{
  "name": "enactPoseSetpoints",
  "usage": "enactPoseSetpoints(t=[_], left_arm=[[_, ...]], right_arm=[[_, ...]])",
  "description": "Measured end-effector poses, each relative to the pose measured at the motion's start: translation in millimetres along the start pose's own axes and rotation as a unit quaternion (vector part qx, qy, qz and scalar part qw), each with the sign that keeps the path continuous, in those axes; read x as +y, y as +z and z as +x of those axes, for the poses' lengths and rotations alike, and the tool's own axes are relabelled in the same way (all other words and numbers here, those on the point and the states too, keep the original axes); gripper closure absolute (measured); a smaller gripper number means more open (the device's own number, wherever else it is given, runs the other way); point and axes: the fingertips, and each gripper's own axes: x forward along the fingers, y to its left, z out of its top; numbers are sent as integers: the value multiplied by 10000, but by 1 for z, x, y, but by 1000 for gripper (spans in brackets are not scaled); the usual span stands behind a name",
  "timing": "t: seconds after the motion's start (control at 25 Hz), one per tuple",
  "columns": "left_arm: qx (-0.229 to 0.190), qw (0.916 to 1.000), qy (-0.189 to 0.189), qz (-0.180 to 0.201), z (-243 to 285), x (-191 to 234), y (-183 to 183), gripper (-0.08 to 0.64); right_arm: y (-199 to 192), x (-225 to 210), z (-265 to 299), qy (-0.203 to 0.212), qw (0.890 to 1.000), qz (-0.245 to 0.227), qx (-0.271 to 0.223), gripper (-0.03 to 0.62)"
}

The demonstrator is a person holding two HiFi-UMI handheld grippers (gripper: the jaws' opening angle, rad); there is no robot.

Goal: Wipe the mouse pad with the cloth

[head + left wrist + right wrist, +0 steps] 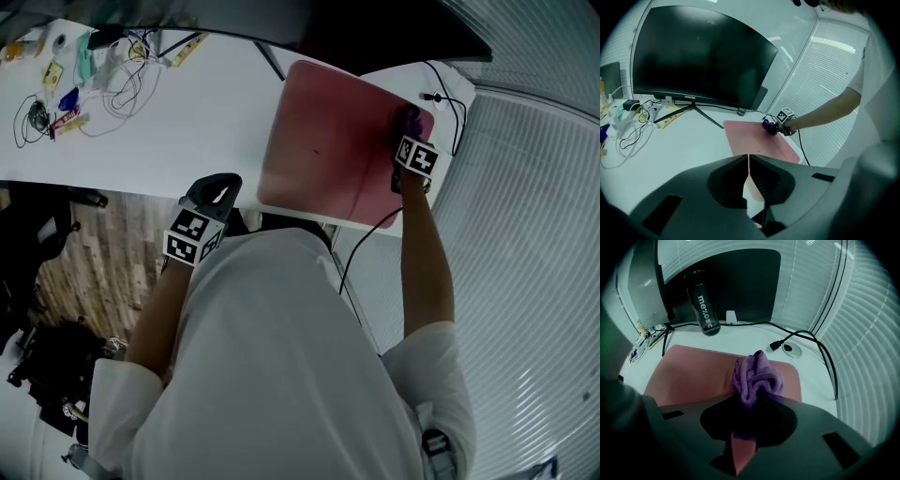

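Close to me, my left gripper hangs at the desk edge, jaws together and empty. Farther out, my right gripper pinches the bunched purple cloth on the far right corner of the pink mouse pad. I judge this to be the wiping step. The next move, I think, is to drag the cloth across the pad with pressure.

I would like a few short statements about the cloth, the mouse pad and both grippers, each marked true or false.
1. The right gripper grips the purple cloth. True.
2. The cloth hangs well away from the pink mouse pad. False: it is over the pad's far right corner.
3. The left gripper has its jaws wide apart. False: they are together, holding nothing.
4. A black bottle stands beyond the pad. True.
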Motion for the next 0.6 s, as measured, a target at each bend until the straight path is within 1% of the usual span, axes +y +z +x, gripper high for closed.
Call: enactPoseSetpoints(t=[0.16,0.36,0.6], left_arm=[[-55,10000,13,-37,-4,6,2,537],[-104,9999,61,-120,-11,17,-4,537],[-140,9996,108,-212,-23,29,-10,537]], right_arm=[[7,23,0,111,9999,-59,-26,503],[14,52,3,209,9997,-143,-54,503],[23,94,3,411,9984,-389,-37,503]])
